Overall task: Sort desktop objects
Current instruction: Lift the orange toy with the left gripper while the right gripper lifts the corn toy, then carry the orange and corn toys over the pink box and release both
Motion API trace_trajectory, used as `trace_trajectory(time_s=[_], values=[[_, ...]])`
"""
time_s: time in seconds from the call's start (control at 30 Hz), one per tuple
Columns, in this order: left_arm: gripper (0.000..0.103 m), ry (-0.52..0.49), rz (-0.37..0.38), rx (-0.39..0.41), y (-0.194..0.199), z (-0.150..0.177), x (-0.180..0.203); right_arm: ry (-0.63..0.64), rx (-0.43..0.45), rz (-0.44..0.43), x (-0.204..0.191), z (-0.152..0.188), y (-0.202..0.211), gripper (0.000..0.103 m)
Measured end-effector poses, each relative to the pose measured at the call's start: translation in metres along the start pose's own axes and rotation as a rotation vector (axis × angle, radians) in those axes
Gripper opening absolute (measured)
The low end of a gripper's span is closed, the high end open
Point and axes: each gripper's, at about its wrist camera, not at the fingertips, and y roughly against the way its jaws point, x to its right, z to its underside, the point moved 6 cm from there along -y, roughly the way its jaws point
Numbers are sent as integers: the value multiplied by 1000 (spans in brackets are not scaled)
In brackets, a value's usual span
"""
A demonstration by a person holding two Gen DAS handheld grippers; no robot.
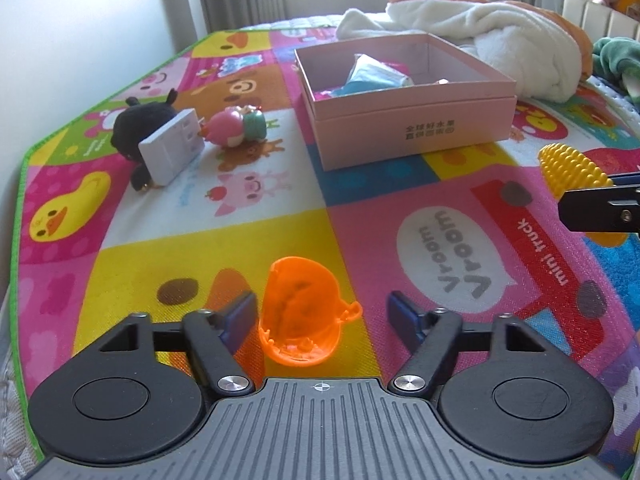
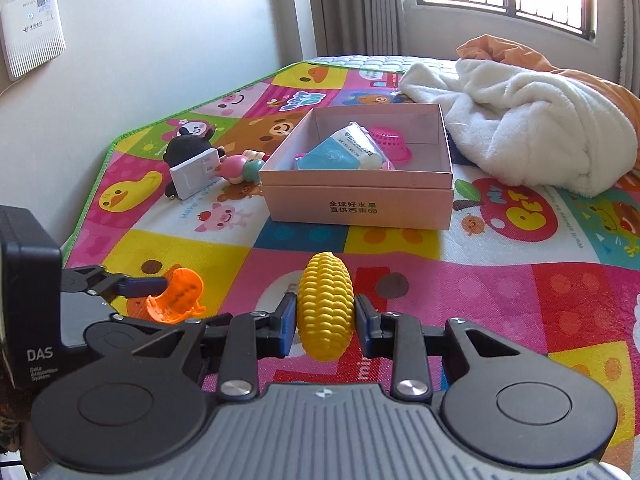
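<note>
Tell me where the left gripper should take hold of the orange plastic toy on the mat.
Grip the orange toy across its rounded body, from above and behind, as the left gripper already straddles it. It lies with its open rim facing the gripper and a small tab on the right; the broad curved sides likely give the pads the best hold.

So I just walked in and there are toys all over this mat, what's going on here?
Someone is sorting toys into the pink box with two handheld grippers. The right gripper is shut on a yellow toy corn cob, held above the mat. The left gripper sits around an orange plastic toy lying on the mat, with one finger against it and the other apart. The box already holds a blue-and-white packet and a pink basket. A black plush, a white plug and a pink figure wait on the mat.
</note>
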Motion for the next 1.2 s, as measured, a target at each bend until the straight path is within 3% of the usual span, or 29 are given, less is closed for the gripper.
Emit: trace_trajectory(time_s=[0.03,0.1,0.13,0.63,0.93,1.03,1.2], values=[[75,1,1,-2,0,0,0,1,0,3,0,0,0,30],[58,2,4,-3,1,0,0,6,-2,6,0,1,0,30],[58,4,10,-5,1,0,1,9,-2,8,0,1,0,30],[58,-53,106,75,53,2,23,35,-10,49,-3,3,2,30],[58,-99,150,124,65,-10,32,-59,-62,-12,12,-4,7,30],[58,-112,165,145,64,-22,32,-75,-81,-17,21,-12,9,30],[58,-148,184,220,56,-70,33,-61,-2,-2,41,-60,18,30]])
